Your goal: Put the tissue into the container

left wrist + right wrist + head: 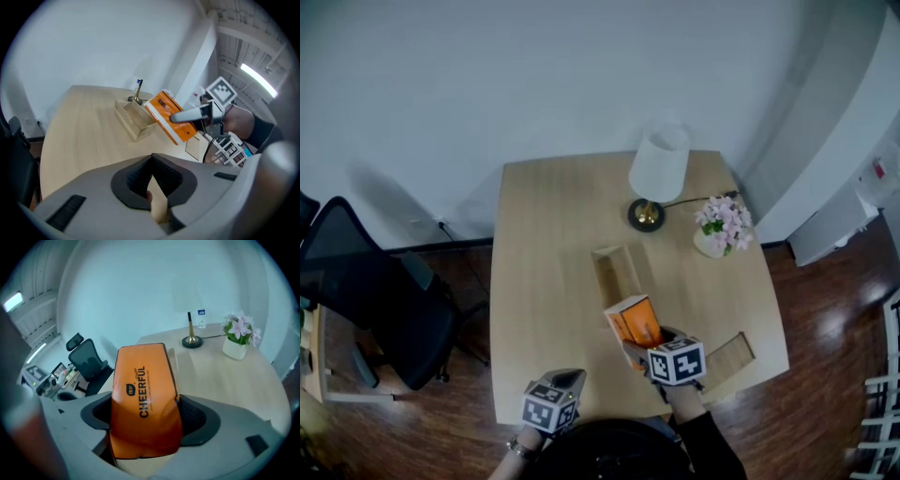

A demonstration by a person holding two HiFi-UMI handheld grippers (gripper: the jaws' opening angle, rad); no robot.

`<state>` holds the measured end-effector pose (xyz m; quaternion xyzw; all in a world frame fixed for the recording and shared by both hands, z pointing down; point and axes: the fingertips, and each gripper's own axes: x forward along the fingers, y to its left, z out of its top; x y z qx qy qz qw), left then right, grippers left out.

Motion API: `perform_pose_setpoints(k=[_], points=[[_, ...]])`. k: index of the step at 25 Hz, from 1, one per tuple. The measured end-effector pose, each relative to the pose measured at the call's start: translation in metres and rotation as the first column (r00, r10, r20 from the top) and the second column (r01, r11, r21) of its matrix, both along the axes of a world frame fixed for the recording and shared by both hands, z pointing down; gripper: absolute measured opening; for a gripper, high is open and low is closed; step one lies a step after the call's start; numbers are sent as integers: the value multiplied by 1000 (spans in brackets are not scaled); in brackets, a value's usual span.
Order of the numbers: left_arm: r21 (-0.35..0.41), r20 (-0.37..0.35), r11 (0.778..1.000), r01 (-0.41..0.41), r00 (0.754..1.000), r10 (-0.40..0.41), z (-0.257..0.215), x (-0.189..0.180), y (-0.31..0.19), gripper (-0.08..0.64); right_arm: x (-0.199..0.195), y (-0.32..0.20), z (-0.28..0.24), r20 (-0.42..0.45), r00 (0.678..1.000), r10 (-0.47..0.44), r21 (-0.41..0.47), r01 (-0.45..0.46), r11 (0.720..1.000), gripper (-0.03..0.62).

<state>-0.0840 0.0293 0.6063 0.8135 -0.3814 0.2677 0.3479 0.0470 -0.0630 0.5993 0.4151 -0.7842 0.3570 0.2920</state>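
Wooden counter [534, 281]: my right tool [645, 349] clamps orange tissue pack [634, 319] near front edge, short of wooden container [617, 272]. Likely soft, light; I'd hold mid-body. Left tool [566, 381] closed, empty.

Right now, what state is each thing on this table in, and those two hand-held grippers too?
Tissue pack: held tilted, near the container.
Container: open-topped, empty.
Lamp: upright.
Flowers: upright in their pot.
Left hand-held gripper: shut, empty.
Right hand-held gripper: shut on the tissue pack.
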Motion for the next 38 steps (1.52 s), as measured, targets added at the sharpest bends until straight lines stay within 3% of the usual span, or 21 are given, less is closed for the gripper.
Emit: perform_pose_setpoints(k=[3,8,13,17,19,23,28,31,35,36,38], points=[[-2,4,1000,3,1000,-3,1,-6,-4,0,-9,-58,-2,-26,997,79,30,-78,997,408],[-5,19,1000,23,1000,-23,6,-21,-11,0,-34,-123,20,-102,984,143,7,-143,990,410],[-25,26,999,37,999,-36,11,-32,-16,0,-54,-143,50,-115,968,225,-44,-231,972,410],[-44,35,998,40,999,-38,16,-36,-16,0,-39,-139,68,-247,937,246,-39,-263,964,423],[-44,32,998,42,999,-40,17,-36,-18,0,-36,-141,67,-259,932,252,-27,-268,963,430],[-43,34,998,41,999,-39,17,-34,-21,0,-49,-133,63,-136,962,237,-92,-251,964,434],[-13,34,999,30,999,-29,14,-30,-25,0,-30,-136,2,-40,969,245,84,-241,967,433],[-10,31,1000,17,999,-17,7,-27,-23,0,-24,-99,-27,58,979,194,98,-199,975,433],[8,25,1000,16,1000,-16,3,-22,-19,1,-12,-26,-20,122,986,117,55,-124,991,429],[15,21,1000,16,1000,-16,2,-21,-18,1,-11,-8,-13,141,984,110,28,-115,993,385],[29,16,999,16,1000,-17,0,-19,-16,1,-10,24,1,183,977,108,-34,-104,994,236]])
